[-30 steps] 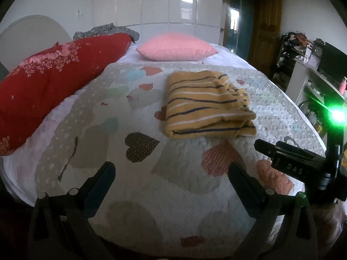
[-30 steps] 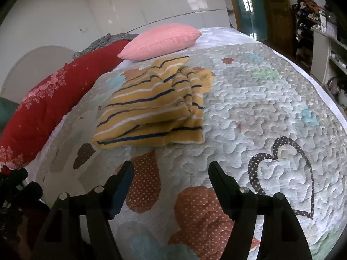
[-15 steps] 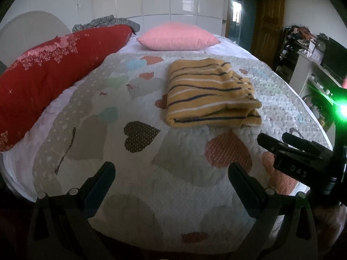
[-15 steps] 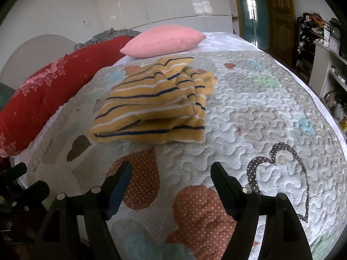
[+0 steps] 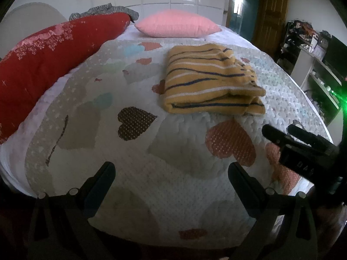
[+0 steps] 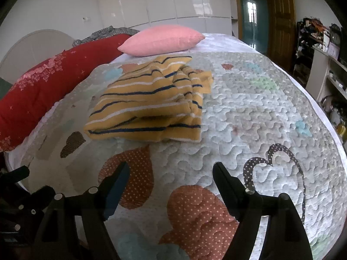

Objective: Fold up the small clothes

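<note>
While the folded yellow striped garment (image 5: 211, 82) sits flat on the heart-patterned quilt (image 5: 173, 169) towards the middle of the bed, both grippers hang back near the foot end, well apart from it. It lies ahead of the left gripper (image 5: 171, 173) and a little to its right; from the right gripper (image 6: 169, 173) it lies ahead and off to the left. Neither one touches it. Left gripper's jaws stand wide with only quilt between them, nothing held. Right gripper's jaws are opening, and they too have nothing but quilt between them. Both point down at a slant towards the bed.

Hard to read: the garment's far layers bunch up on its right side, so what kind of piece it is I cannot tell. Only a sliver of hand shows at the lower right edge of the left view, the rest cut off. Beyond the garment, a pink pillow (image 5: 176, 26) at the head, a red quilt (image 5: 43, 52) rolled along the left side.
</note>
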`<state>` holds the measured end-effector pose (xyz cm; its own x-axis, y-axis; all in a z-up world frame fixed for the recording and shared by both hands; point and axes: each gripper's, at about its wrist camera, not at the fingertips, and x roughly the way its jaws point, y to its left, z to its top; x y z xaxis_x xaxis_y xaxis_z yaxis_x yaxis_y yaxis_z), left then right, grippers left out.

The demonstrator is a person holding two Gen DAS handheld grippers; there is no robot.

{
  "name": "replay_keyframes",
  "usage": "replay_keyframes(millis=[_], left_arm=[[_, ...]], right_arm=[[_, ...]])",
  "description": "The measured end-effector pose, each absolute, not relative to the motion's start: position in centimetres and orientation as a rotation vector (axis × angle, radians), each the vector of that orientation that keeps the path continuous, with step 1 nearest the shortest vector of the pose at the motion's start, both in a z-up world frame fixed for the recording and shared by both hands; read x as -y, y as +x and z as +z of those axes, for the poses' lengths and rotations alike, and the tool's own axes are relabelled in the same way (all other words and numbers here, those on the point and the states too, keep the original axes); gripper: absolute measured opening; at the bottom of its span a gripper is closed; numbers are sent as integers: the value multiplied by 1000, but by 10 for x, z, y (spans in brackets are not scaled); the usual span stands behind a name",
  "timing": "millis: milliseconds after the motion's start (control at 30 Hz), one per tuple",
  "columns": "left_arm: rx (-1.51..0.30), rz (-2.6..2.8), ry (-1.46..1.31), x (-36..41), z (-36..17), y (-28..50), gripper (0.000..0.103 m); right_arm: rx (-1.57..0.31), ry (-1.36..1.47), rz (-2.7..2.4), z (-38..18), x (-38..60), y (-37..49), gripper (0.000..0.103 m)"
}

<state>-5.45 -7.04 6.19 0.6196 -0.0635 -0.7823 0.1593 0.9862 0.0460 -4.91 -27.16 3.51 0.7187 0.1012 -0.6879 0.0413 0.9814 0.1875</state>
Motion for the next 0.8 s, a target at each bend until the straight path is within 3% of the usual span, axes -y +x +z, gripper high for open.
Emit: replay_keyframes(millis=[233,267,300,367,533,667,800], left_arm=[[-941,-140,99,65,49,-46,103],[-948,-142,95,65,47,-45,103],[-953,-146,92,64,46,-45,103],[-957,-153,87,63,44,-44,103],[-971,-162,79,60,39,-39,103],[-989,-161,88,60,34,-35,103],[-987,-161,97,62,33,-34,103]], right_arm=[[-691,265,29,55,291,-26,83],[-678,286,39,59,294,-18,78],[-667,304,55,62,296,-10,61],[-651,323,98,68,296,11,47],[-683,275,157,66,276,85,47],[-796,294,162,33,280,146,48],[-786,401,144,24,304,157,48]])
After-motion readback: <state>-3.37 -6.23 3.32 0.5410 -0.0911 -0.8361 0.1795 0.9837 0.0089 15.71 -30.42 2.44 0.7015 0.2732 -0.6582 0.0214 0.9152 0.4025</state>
